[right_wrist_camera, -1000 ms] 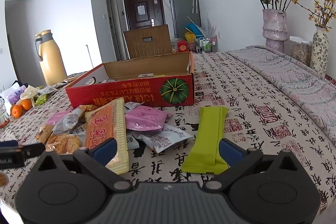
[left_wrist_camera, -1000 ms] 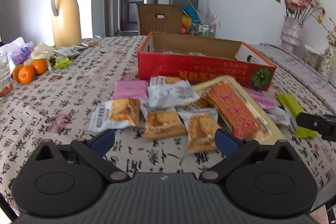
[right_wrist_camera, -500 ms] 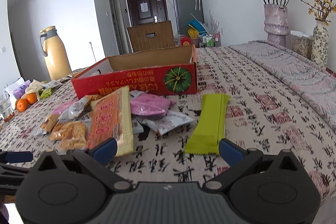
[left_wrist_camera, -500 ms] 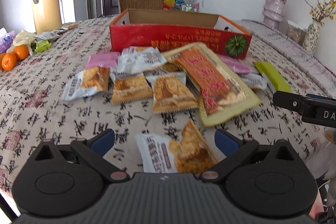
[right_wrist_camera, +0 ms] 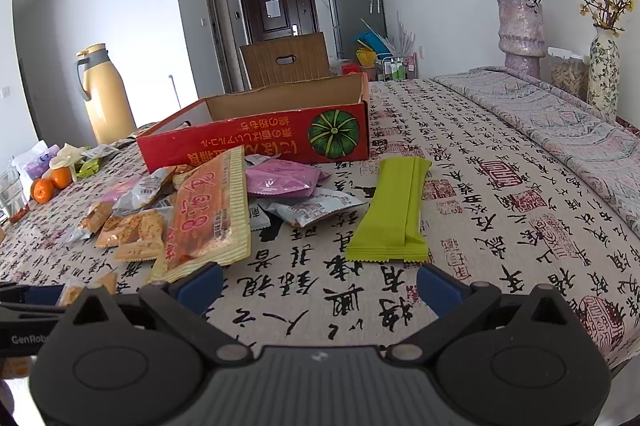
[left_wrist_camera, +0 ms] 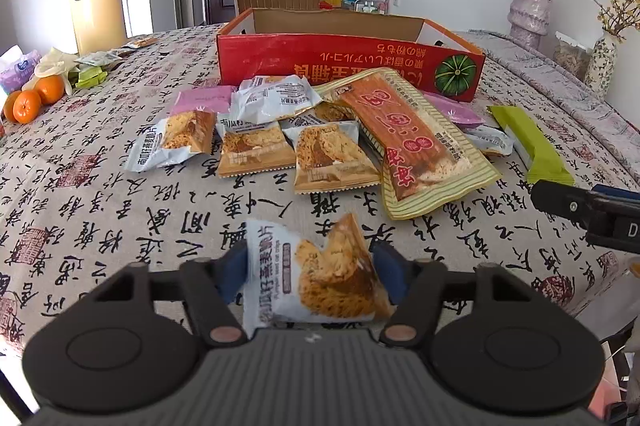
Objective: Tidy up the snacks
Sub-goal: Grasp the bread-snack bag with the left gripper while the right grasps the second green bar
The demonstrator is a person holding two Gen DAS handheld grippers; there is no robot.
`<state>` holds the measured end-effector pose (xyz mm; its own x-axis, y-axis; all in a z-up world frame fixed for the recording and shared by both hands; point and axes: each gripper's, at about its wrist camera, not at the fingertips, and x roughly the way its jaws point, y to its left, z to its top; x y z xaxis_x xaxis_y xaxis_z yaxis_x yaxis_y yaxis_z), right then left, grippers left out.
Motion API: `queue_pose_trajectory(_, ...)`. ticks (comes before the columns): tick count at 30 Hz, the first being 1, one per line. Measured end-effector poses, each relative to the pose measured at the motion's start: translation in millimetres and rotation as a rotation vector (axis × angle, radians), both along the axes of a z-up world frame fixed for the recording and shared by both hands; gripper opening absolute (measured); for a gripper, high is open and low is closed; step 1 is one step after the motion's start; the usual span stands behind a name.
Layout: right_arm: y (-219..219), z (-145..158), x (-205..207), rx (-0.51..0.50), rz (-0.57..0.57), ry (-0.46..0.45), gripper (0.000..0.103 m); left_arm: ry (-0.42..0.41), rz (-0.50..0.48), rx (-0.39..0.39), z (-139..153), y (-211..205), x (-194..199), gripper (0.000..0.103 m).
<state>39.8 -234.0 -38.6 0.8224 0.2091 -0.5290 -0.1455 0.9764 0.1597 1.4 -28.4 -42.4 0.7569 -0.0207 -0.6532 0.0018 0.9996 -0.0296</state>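
Left gripper (left_wrist_camera: 310,272): our jaws have just been closing and now clamp a small snack packet (left_wrist_camera: 312,278), blue pads pressed on both its sides. Right gripper (right_wrist_camera: 318,284): our jaws stand wide apart over bare tablecloth (right_wrist_camera: 500,162), nothing between them. Well ahead of both, red cardboard box (left_wrist_camera: 348,60), open-topped. Between box and grippers, a heap of snack packets; long orange one (left_wrist_camera: 408,138) lies across it. Green bar (right_wrist_camera: 394,214) just ahead of our right gripper, flat, apart from the heap.
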Motion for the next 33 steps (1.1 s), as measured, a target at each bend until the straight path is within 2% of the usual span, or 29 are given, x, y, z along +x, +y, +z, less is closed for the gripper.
queue_pose_trajectory(6,2,0,0,-0.006,0.005,0.003,0.103,-0.006,-0.001,-0.010,2,2,-1,0.057)
queue_pose_trajectory(15,-2,2,3,-0.009,-0.011,-0.003,0.103,-0.045,-0.018,-0.009,12,3,-1,0.057)
queue_pose_trajectory(23,-20,9,34,-0.076,-0.102,-0.020,0.102,-0.094,-0.001,-0.006,28,7,18,0.057)
queue_pose_trajectory(27,-28,9,63,-0.097,-0.125,0.008,0.084,-0.117,0.009,-0.009,34,8,29,0.057)
queue_pose_trajectory(29,-30,8,79,-0.104,-0.124,0.023,0.083,-0.119,0.016,-0.011,36,8,36,0.057)
queue_pose_trajectory(31,-32,8,94,-0.104,-0.125,0.035,0.073,-0.119,0.020,-0.012,37,9,42,0.057)
queue_pose_trajectory(33,-32,5,107,-0.105,-0.125,0.053,0.069,-0.118,0.025,-0.011,38,9,47,0.057)
